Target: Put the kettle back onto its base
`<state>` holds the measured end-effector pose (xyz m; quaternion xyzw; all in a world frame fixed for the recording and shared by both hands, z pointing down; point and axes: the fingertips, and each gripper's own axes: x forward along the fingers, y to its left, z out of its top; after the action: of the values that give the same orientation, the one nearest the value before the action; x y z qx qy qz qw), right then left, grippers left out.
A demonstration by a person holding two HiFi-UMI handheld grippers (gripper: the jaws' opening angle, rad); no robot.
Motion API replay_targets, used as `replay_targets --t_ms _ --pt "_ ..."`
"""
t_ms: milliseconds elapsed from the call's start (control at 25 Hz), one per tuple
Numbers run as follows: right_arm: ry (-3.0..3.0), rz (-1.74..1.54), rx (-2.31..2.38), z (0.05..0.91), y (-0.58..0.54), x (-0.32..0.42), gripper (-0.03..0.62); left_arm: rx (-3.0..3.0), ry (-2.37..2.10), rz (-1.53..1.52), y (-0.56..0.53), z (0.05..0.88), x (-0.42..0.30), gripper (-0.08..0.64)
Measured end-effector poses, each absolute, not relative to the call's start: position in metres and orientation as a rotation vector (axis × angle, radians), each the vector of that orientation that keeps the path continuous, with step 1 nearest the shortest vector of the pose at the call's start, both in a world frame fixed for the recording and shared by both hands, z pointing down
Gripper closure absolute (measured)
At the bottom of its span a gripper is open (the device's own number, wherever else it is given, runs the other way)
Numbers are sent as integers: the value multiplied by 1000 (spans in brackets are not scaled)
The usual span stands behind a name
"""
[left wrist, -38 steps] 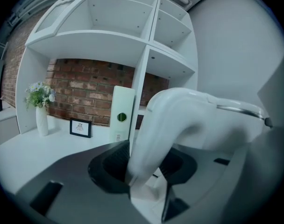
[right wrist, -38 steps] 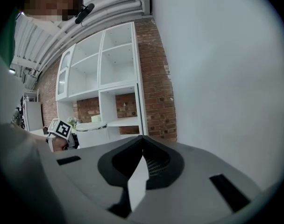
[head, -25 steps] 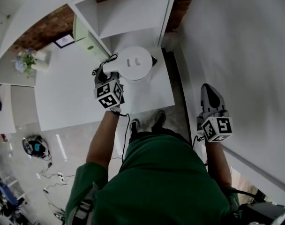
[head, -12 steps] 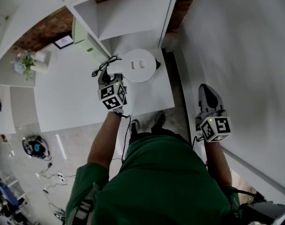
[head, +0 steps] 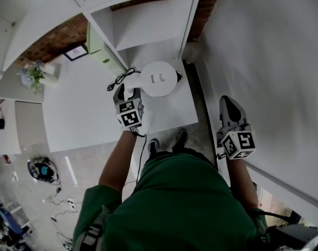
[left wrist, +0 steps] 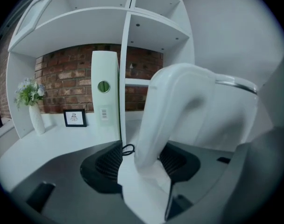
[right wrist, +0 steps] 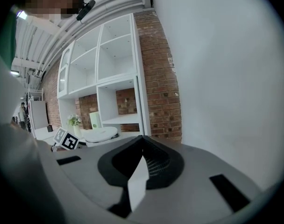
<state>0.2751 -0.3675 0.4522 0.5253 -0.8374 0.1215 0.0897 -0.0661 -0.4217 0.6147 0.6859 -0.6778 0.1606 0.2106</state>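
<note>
The white kettle [head: 159, 79] stands on the white table [head: 80, 109] in front of the shelf unit; whatever is under it is hidden. Its handle [left wrist: 167, 106] rises between the jaws of my left gripper [left wrist: 142, 164]. Those jaws are opening, and bare table shows between the left pad and the handle. From above, the left gripper [head: 126, 91] sits at the kettle's near-left side. My right gripper [head: 228, 100] hangs apart by the wall, shut and empty [right wrist: 142, 141]. It sees the kettle's lid [right wrist: 101, 134] far off.
A black cord [head: 118, 79] lies on the table left of the kettle. A tall white-green box [left wrist: 104, 97], a small picture frame [left wrist: 74, 118] and a vase of flowers [left wrist: 32, 106] stand further back. White shelves [head: 143, 20] rise behind, and a white wall [head: 269, 61] is at the right.
The kettle and my left gripper sit a little lower and further right in the head view, which has itself shifted. The right gripper has stayed put.
</note>
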Motion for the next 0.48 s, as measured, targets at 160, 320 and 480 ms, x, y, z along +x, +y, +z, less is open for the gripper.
replay_targets --t_ms 160,320,480 --pt "-2500 344 1584 446 -365 266 571 1892 -1833 443 -387 615 -70 321" --pt "-2504 327 1625 437 -369 262 571 1963 -1786 398 -360 592 -76 322" --pt "-2541 318 1643 424 -372 249 571 2097 -1780 309 -352 538 -83 324"
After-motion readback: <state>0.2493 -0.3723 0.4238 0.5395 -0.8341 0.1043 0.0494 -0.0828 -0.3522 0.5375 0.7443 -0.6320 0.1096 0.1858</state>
